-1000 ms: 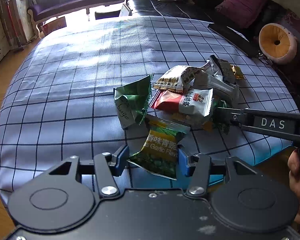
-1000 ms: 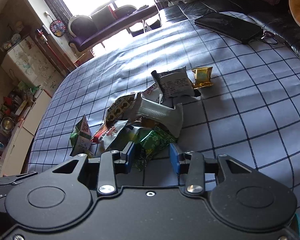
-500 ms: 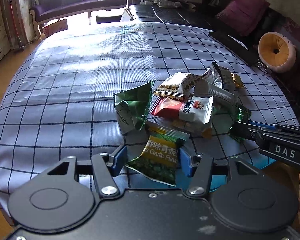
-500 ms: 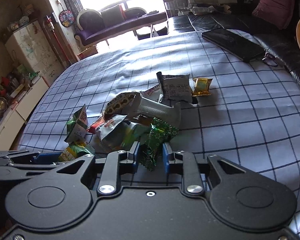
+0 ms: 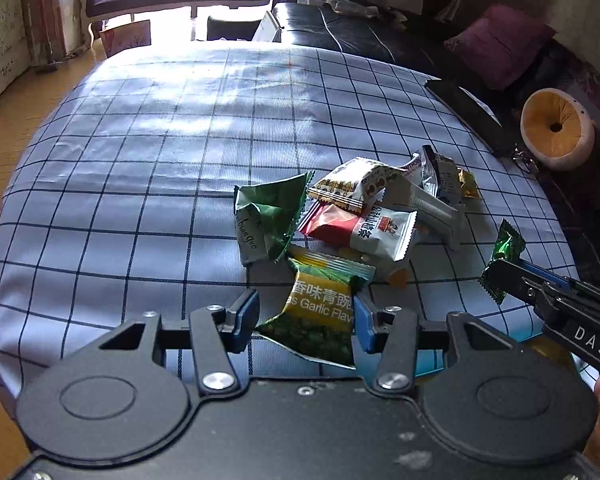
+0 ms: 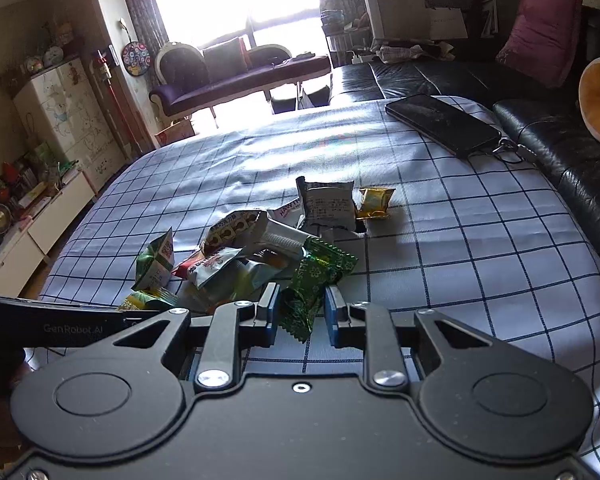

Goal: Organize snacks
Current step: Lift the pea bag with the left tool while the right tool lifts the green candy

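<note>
Yellow-green foil reading "Garlic Flav" marks the pea packet [image 5: 320, 312], at the near edge of the snack pile [image 5: 364, 216] on the checked tablecloth [image 5: 140, 160]; the left gripper [image 5: 306, 314] is closing around it. The right gripper [image 6: 300, 310], its body lettered "DAS", clenches a shiny green candy packet [image 6: 314, 280] just right of the pile.
</note>
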Demonstrator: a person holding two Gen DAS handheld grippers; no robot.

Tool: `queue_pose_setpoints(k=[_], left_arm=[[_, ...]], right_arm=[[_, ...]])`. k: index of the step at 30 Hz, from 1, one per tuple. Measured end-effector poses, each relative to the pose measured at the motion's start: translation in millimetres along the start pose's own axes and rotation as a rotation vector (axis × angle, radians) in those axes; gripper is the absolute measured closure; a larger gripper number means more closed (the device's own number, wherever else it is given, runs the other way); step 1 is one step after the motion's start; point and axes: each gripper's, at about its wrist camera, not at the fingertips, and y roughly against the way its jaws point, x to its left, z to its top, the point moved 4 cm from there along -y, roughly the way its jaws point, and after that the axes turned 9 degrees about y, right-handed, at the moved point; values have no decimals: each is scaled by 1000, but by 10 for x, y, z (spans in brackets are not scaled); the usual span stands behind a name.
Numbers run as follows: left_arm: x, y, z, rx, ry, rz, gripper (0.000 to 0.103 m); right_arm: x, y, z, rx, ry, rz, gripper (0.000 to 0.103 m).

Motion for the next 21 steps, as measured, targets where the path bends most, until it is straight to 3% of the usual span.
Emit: queue_pose_setpoints(k=[10, 21], left_arm=[[-165, 574, -152, -28, 0, -10, 53], [-134, 935, -733, 51, -3, -22, 53]], right_arm=[[85, 421, -9, -42, 16, 34, 70], [246, 744, -221, -7, 23, 95, 70]])
